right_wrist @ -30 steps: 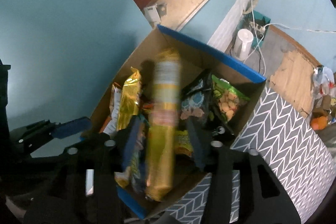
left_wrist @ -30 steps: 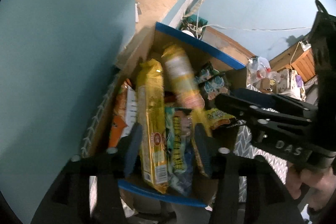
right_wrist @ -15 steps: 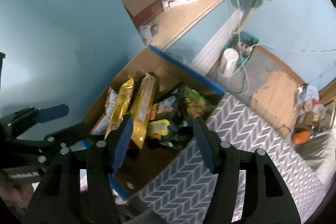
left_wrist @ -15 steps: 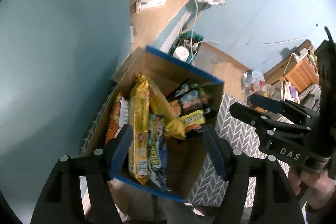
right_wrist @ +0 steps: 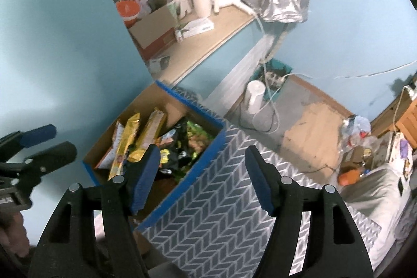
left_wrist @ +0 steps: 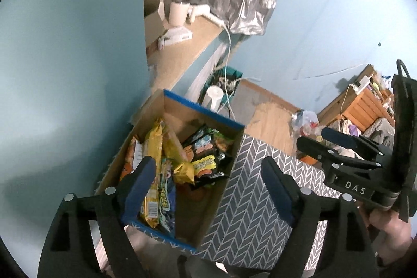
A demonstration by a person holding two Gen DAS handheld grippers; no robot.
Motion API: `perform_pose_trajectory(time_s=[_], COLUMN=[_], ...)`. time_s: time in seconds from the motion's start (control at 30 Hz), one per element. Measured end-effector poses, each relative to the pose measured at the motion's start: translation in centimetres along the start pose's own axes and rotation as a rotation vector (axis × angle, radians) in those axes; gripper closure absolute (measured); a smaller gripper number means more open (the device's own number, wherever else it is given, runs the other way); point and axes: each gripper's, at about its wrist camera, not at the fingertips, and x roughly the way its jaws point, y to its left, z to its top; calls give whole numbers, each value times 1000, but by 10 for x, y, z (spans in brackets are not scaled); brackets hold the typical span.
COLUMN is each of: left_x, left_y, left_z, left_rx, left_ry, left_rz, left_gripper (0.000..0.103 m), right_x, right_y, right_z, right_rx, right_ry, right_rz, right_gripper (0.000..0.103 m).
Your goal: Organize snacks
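Observation:
An open storage box [left_wrist: 247, 202] with a grey herringbone outside and blue rim [right_wrist: 203, 207] holds several snack packs. Yellow packs [left_wrist: 153, 155] stand upright at its left [right_wrist: 125, 145], and dark and green bags [left_wrist: 206, 145] lie at its right [right_wrist: 190, 142]. My left gripper [left_wrist: 208, 186] is open and empty above the box's near end. My right gripper [right_wrist: 200, 176] is open and empty above the box's right rim. Each gripper shows in the other's view, the right one [left_wrist: 346, 147] and the left one [right_wrist: 36, 145].
A blue wall [left_wrist: 65, 56] stands left of the box. A wooden counter [right_wrist: 206, 43] behind holds a cardboard box [right_wrist: 153, 25], a white cup [right_wrist: 202, 3] and clutter. A white canister [right_wrist: 254, 98] and cables sit on the floor. Bags lie at right [right_wrist: 359, 132].
The right gripper has let go of a long yellow snack pack, which now stands in the box. Both grippers have opened wide and pulled back and up from the box.

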Motion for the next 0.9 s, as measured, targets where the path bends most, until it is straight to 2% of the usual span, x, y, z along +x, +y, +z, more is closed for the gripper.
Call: perform_pose_trajectory(time_s=[0.3,0.37,0.6,0.9], left_x=[-8,-9,-15,-22], left_y=[-24,-29,-48,-60], left_z=[-7,-8,-15,-18], left_rx=[15,19,74,103], left_ry=[-22,-21,-50,-66], left_rz=[-35,-34,11,18], left_gripper=[17,16,12,12], right_x=[-30,-35,-46,-58], right_y=[-22,-25,-35,-44], right_z=[-8,-10,-18,-29], right_rx=[37,44,78,100], right_ry=[-29,-36,-53,-56], right_rz=[-27,-30,-25,-19], right_gripper=[34,29,29,28])
